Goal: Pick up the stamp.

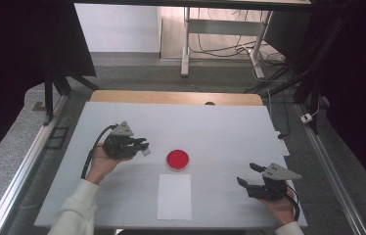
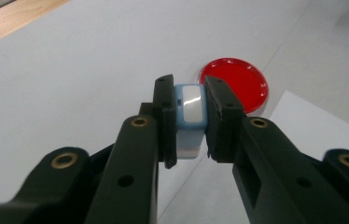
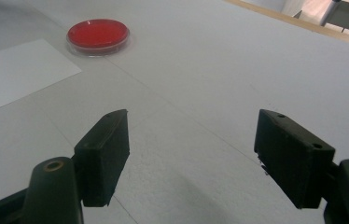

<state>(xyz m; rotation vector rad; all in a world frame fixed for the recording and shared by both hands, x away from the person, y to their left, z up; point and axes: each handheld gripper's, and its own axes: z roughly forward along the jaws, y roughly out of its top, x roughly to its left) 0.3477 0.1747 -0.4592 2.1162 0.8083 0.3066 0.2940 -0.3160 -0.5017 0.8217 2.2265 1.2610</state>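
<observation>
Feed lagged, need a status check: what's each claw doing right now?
Left claw: closed on a small light-blue and white block, near the red dish.
Right claw: open, holding nothing, above the table.

we see a bright red disc in a clear round dish (image 1: 177, 159), a plain white paper sheet (image 1: 174, 196) and a pale grey-white table top (image 1: 210, 127) with a light wood far edge. our black left gripper (image 2: 190, 119) clamps a small light blue block (image 2: 189, 112) with a glossy white face. our right gripper (image 3: 191, 158) is black too.

Even, dim light; soft focus (dark edges above)
</observation>
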